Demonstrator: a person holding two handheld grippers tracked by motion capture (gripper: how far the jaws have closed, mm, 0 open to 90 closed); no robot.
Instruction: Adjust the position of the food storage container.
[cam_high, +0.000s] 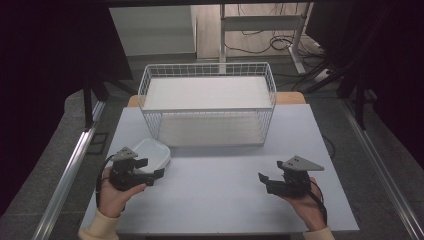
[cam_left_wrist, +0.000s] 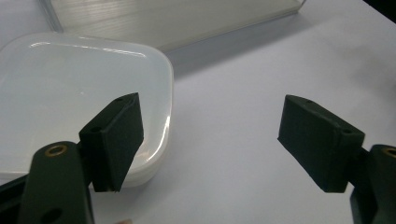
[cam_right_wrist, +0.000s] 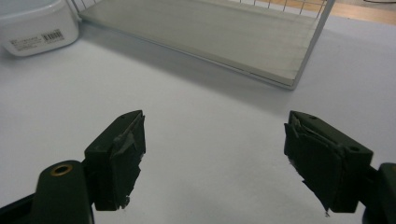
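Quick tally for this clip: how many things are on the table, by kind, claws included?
White plastic container: 1
White wire basket rack: 1
Hand-held claws, both open and holding nothing: 2 (left claw, right claw)
Total: 4

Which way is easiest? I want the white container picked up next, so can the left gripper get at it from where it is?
Probably yes. The left gripper is open beside the white container, one jaw over its rim, nothing between them.
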